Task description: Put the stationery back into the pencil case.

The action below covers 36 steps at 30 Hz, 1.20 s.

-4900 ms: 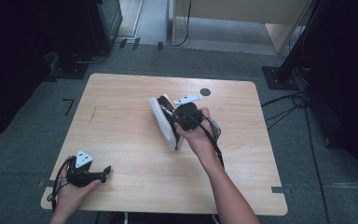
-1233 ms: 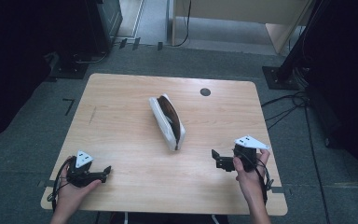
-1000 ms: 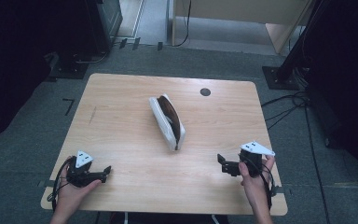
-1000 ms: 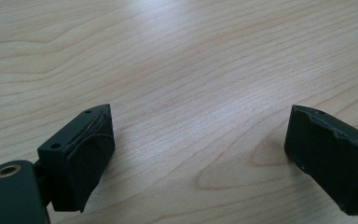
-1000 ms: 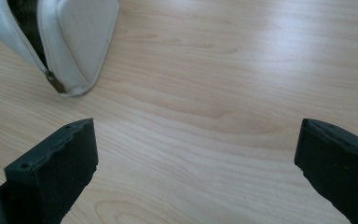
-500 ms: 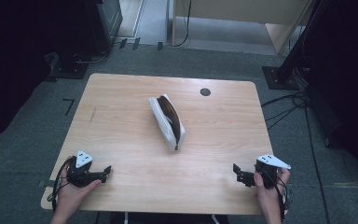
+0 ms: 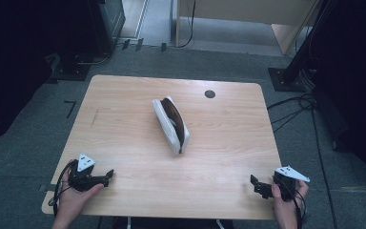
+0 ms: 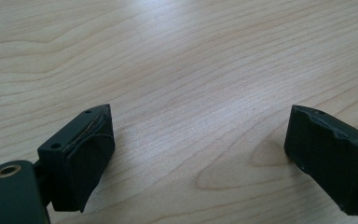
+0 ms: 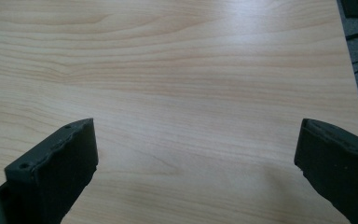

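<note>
Light wood-grain tabletop, rounded corners, smooth laminate look, small dark round grommet near the far edge. At the middle I see a white shoe lying on its side, long narrow shape, dark brown inside showing along its upper edge, toe end pointing toward me and slightly right.

My left gripper sits at the near left corner, held in the left hand, grey three-cornered plate on top, cable looped beside it. In the left gripper view its jaws stand wide apart, blocky black pads with rough worn faces, nothing between them but bare wood grain.

My right gripper is at the near right corner in the right hand, grey plate on top. Right gripper view: jaws spread wide, matte black with wavy edges, gripping nothing, low over bare tabletop.

Both grippers are well apart from the shoe, neither touching it.
</note>
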Each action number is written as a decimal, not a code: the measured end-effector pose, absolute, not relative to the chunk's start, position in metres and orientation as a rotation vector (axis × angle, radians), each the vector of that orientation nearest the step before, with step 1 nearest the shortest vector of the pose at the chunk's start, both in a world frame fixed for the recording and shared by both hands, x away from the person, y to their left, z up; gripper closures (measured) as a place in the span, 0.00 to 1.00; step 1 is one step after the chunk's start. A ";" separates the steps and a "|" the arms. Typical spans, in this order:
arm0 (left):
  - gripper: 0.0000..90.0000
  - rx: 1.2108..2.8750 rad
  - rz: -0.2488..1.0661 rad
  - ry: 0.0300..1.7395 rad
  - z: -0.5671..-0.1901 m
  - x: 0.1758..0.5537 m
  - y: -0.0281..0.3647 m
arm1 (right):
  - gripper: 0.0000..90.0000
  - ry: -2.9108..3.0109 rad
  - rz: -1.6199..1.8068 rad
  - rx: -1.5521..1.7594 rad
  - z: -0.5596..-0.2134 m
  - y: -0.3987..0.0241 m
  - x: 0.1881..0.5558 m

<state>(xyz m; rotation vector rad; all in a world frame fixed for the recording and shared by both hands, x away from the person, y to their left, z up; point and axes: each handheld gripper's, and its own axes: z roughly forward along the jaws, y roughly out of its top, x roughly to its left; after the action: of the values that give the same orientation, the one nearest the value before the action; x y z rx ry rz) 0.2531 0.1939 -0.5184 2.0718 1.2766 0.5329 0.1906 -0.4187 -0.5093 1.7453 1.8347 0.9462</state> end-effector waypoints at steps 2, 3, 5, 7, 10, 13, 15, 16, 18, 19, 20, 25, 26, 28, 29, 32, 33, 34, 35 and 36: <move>0.10 2.072 0.533 1.276 -0.518 0.253 0.194 | 0.00 1.829 0.939 1.756 -0.511 -0.421 0.189; 0.10 2.072 0.533 1.276 -0.518 0.253 0.194 | 0.00 1.827 0.940 1.761 -0.511 -0.423 0.188; 0.10 2.072 0.533 1.277 -0.518 0.253 0.194 | 0.00 1.822 0.936 1.764 -0.512 -0.426 0.187; 0.10 2.072 0.533 1.277 -0.518 0.253 0.194 | 0.00 1.818 0.931 1.768 -0.513 -0.429 0.186; 0.10 2.071 0.533 1.277 -0.518 0.253 0.194 | 0.00 1.816 0.914 1.778 -0.516 -0.432 0.185; 0.10 2.071 0.533 1.277 -0.518 0.253 0.194 | 0.00 1.827 0.884 1.782 -0.520 -0.434 0.186; 0.10 2.071 0.532 1.278 -0.518 0.253 0.194 | 0.00 1.833 0.876 1.779 -0.521 -0.432 0.187; 0.10 2.071 0.532 1.277 -0.518 0.253 0.194 | 0.00 1.849 0.861 1.769 -0.522 -0.431 0.188; 0.10 2.071 0.533 1.277 -0.518 0.253 0.194 | 0.00 1.857 0.815 1.739 -0.524 -0.427 0.189; 0.10 2.071 0.533 1.277 -0.518 0.253 0.194 | 0.00 1.860 0.795 1.726 -0.525 -0.425 0.189; 0.10 2.072 0.534 1.277 -0.518 0.253 0.194 | 0.00 1.866 0.788 1.709 -0.526 -0.423 0.189; 0.10 2.067 0.535 1.284 -0.518 0.253 0.194 | 0.00 1.864 0.799 1.696 -0.527 -0.420 0.189; 0.10 2.069 0.537 1.290 -0.518 0.253 0.193 | 0.00 1.857 0.798 1.702 -0.527 -0.419 0.189; 0.09 2.059 0.547 1.308 -0.518 0.253 0.191 | 0.00 1.848 0.793 1.707 -0.527 -0.416 0.190; 0.09 2.057 0.550 1.315 -0.518 0.253 0.190 | 0.00 1.849 0.796 1.705 -0.527 -0.416 0.191; 0.09 2.040 0.562 1.344 -0.518 0.253 0.188 | 0.00 1.844 0.793 1.708 -0.527 -0.415 0.192; 0.09 2.032 0.566 1.354 -0.518 0.252 0.187 | 0.00 1.843 0.794 1.710 -0.527 -0.415 0.192; 0.09 2.030 0.570 1.363 -0.518 0.252 0.187 | 0.00 1.844 0.794 1.710 -0.527 -0.415 0.192; 0.09 2.022 0.574 1.374 -0.518 0.252 0.186 | 0.00 1.844 0.794 1.709 -0.527 -0.416 0.192; 0.09 2.023 0.576 1.378 -0.518 0.251 0.186 | 0.00 1.844 0.794 1.708 -0.527 -0.416 0.192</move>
<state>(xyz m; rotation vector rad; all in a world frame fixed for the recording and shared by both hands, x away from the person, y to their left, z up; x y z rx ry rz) 0.2512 0.1860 -0.5183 2.0229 1.3776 0.5756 0.1917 -0.4156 -0.5268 1.7076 1.8442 0.7937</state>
